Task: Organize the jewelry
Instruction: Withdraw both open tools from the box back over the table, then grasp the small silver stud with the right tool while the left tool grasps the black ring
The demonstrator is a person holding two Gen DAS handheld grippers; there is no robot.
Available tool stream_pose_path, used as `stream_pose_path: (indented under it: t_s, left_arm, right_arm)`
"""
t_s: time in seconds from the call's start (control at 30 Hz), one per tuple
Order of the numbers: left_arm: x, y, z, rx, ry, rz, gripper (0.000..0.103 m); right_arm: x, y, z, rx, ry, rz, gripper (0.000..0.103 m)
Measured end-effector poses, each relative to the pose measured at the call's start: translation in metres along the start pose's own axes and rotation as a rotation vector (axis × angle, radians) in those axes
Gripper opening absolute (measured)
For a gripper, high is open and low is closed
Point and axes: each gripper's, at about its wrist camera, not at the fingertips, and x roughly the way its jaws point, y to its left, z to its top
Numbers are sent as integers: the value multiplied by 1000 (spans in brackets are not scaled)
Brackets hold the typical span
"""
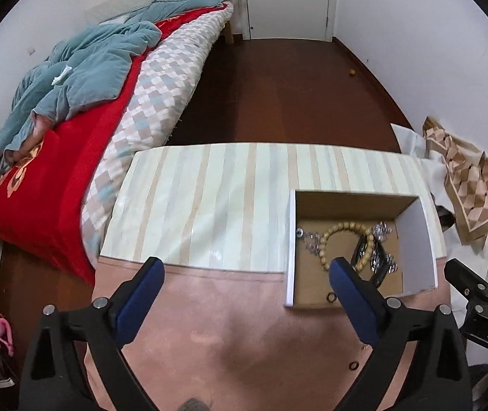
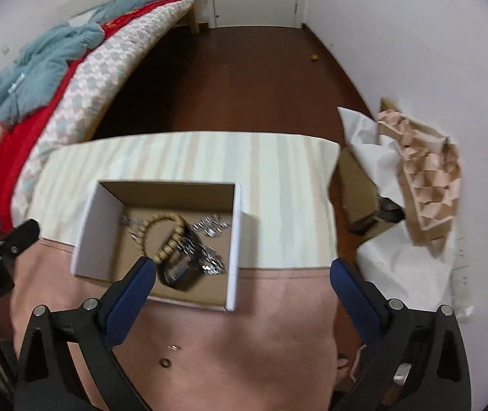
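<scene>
Cardboard box (image 2: 161, 239): holds wooden bead bracelet (image 2: 168, 236), silver chains (image 2: 209, 227). Dark ring (image 2: 165, 362) lies outside on pink cloth (image 2: 244, 342). Left gripper (image 1: 245, 274), right gripper (image 2: 240, 272): both spread wide, empty.

Open-topped box (image 2: 235, 239), walls around jewelry (image 2: 175, 239)

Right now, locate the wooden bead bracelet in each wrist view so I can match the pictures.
Left wrist view: the wooden bead bracelet lies in the open cardboard box, right of centre, beyond the left gripper's right finger.
Right wrist view: the bracelet lies left of centre, beyond the right gripper's left finger.
Shared landmark: the striped cloth under the box.
</scene>
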Motion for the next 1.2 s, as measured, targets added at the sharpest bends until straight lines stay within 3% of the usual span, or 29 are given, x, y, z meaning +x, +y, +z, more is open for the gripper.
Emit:
stream_pose_path:
  t_s: [0.23, 0.4, 0.43, 0.5, 0.53, 0.57, 0.8, 0.9, 0.97, 1.13, 1.2]
  left_arm:
    - [-11, 5, -24, -23, -18, 21, 99]
    - [2, 15, -60, -28, -5, 130, 99]
    - [9, 18, -69, -30, 6, 157, 99]
    - [27, 26, -86, -44, 52, 181, 99]
    - [35, 30, -92, -53, 73, 185, 99]
    - [44, 34, -98, -63, 99, 190, 99]
    - [70, 48, -120, -79, 165, 208, 99]
    - [70, 50, -121, -74, 165, 212, 99]
    - [69, 49, -122, -68, 158, 215, 99]
    - [57, 26, -125, -37, 138, 154, 99]
    - [51, 6, -126, -9, 134, 94, 99]
  right_arm:
    - [-12, 6, -28, 19, -30, -10, 103]
    - [-8, 11, -65, 30, -19, 47, 102]
    - [-3, 12, -76, 39, -14, 59, 98]
    - [10, 16, -92, 45, 2, 103, 72]
    - [18, 18, -99, 48, 17, 116, 54]
    - [28, 20, -106, 56, 37, 144, 47]
    - [58, 43, -131, 35, 50, 210, 43]
    - [69, 55, -135, -5, 70, 182, 27]
    - [71, 62, -137, -45, 52, 145, 9]
    - [67, 51, -139, -9, 23, 145, 9]
    - [59, 35, -140, 42, 13, 156, 9]
